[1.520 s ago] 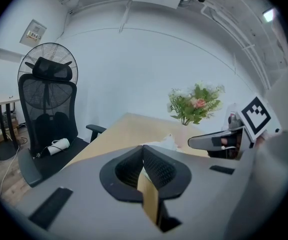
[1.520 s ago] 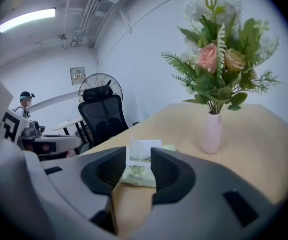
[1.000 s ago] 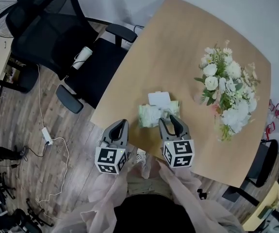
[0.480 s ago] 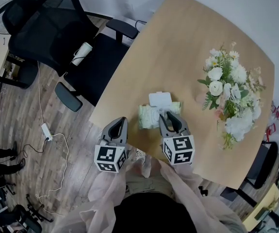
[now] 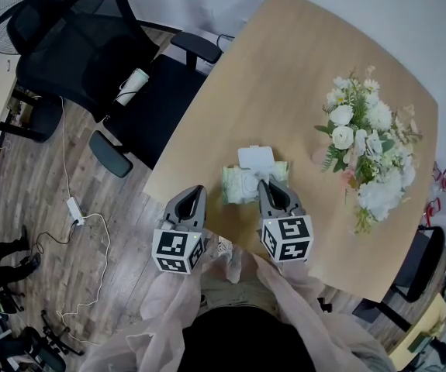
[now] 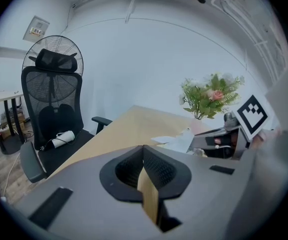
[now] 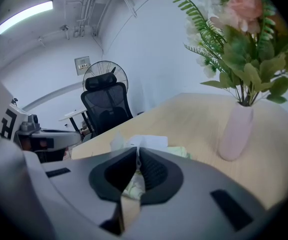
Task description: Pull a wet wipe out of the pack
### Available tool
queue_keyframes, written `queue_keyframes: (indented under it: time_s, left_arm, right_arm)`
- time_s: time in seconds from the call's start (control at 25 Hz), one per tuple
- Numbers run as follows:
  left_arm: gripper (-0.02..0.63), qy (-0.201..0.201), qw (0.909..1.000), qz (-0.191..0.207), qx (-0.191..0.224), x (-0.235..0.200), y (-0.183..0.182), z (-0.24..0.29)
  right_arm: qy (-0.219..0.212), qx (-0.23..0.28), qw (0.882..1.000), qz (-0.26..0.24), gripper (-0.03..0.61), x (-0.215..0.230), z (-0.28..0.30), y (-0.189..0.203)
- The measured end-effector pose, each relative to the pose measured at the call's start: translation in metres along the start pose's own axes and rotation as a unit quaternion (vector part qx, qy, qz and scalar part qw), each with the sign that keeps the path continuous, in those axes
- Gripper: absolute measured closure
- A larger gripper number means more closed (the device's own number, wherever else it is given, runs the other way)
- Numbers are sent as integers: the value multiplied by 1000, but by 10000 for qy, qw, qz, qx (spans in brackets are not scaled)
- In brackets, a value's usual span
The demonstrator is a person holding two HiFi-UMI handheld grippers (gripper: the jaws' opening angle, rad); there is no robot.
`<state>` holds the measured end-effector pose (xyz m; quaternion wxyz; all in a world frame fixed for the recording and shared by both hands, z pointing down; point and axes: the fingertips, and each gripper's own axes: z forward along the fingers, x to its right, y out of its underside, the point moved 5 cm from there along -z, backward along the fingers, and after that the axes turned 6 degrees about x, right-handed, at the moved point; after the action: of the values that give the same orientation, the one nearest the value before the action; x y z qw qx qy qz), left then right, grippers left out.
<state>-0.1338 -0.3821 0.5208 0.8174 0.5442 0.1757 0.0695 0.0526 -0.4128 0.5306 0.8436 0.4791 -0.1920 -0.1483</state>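
Pinching the raised tuft of a wet wipe [image 5: 257, 178] with the right claw [image 5: 267, 183], just closed and now pressed together on the thin white sheet. Resting flat near the front corner of a pale wooden tabletop [image 5: 300, 76]: the green pack [image 5: 236, 186], with its white lid flap [image 5: 255, 158] folded open on the far side and the wipe poking up through the opening. Confirmed in the right gripper view by a sliver of white caught at the claw's tips, with the pack directly beneath and beyond them.

Holding the left claw [image 5: 195, 192] just beside the pack's left end, low over the tabletop's front edge, pressed together on nothing and not touching the pack.

Standing well apart on the right: a pink vase [image 5: 319, 155] of white and pink flowers [image 5: 362, 138]. Off the tabletop to the left, a black office chair [image 5: 83, 53] on a wood floor [image 5: 44, 208].

Judged as the grasp step of the task, with the grip made and the pull not yet begun, the wipe mostly inside the pack. Calls next for a smooth draw upward and back toward the person, keeping the pinch firm against slipping on the damp sheet. With the light pack pinned by nothing, likely to lift or slide along with the wipe unless held down at its end by the left claw first. Also possible: a second wipe trailing out behind the first, needing a short tug to part them.
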Motion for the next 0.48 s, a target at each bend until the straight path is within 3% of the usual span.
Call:
queue_keyframes:
  time_s: [0.48]
  left_arm:
    - [603,51,9999,120,95,6,-3,-8]
  right_arm:
    - [27,146,9999,-41,558,-5,-14,-2]
